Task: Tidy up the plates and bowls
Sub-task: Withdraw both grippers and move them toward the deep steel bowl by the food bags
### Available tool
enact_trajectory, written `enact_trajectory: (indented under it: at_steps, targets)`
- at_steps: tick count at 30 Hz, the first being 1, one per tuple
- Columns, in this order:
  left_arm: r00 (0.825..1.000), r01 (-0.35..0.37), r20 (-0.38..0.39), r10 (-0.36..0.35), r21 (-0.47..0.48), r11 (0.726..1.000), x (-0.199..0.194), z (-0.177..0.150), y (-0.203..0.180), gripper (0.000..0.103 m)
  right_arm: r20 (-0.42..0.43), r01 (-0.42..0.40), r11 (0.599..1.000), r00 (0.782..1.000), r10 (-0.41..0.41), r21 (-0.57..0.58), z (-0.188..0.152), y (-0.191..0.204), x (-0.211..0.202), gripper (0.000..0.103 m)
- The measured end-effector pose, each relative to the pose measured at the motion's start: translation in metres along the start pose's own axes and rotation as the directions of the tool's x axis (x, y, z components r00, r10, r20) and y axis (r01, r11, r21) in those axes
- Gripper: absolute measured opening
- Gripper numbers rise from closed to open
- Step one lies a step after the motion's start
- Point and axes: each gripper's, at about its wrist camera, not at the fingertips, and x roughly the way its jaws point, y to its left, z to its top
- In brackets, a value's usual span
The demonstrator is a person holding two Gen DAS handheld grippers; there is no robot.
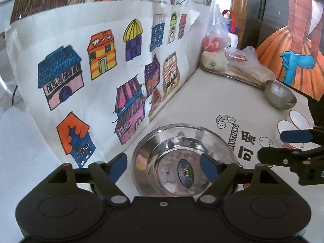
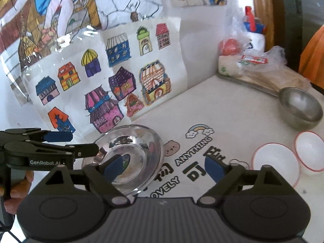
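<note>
Bowls on the table (image 2: 232, 109) number four: one shiny steel bowl (image 1: 182, 160) right in front of your left gripper (image 1: 164, 167), one dull metal bowl (image 2: 300, 106) far ahead to the right, and two white bowls (image 2: 276, 165) with red rims side by side, to the right of your right gripper (image 2: 164, 168). Both grippers stand wide apart and clamp nothing; the steel bowl sits between your left gripper's tips, untouched. Only your right view shows both white bowls whole, plus your fingers (image 2: 14, 194) on the left handle; in the left view the right gripper covers much of them. Plastic bags (image 2: 261, 64) lie on a tray at the back, their contents hard to make out.
</note>
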Motion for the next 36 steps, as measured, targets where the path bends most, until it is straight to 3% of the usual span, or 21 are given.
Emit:
enact_trajectory:
  at_steps: [8,14,19,24,32,36]
  targets:
    - [0.997,0.039,0.062,-0.04,0.025,0.999,-0.013,-0.003,-0.021,0.102,0.097,0.044,0.998,0.994,-0.047,0.033,-0.018,-0.023,-0.042,0.103]
    - [0.991,0.079,0.104,-0.084,0.056,0.995,-0.018,-0.006,-0.042,0.102,0.182,0.098,0.994,0.978,-0.106,0.052,-0.037,-0.04,-0.073,0.103]
    - [0.978,0.118,0.172,-0.12,0.025,0.993,-0.024,-0.015,-0.058,0.102,0.251,0.143,0.989,0.956,-0.149,0.042,-0.06,-0.048,-0.097,0.103]
    - [0.968,0.173,0.179,-0.177,0.035,0.984,-0.017,-0.015,-0.078,0.102,0.269,0.168,0.984,0.946,-0.179,0.061,-0.072,-0.066,-0.11,0.103]
    - [0.95,0.245,0.179,-0.257,0.089,0.965,0.024,0.022,-0.126,0.102,0.254,0.25,0.963,0.929,-0.268,0.102,-0.057,-0.126,-0.108,0.103]
    - [0.956,0.255,0.128,-0.265,0.09,0.963,0.061,0.057,-0.152,0.102,0.237,0.286,0.946,0.919,-0.315,0.149,-0.036,-0.166,-0.094,0.103]
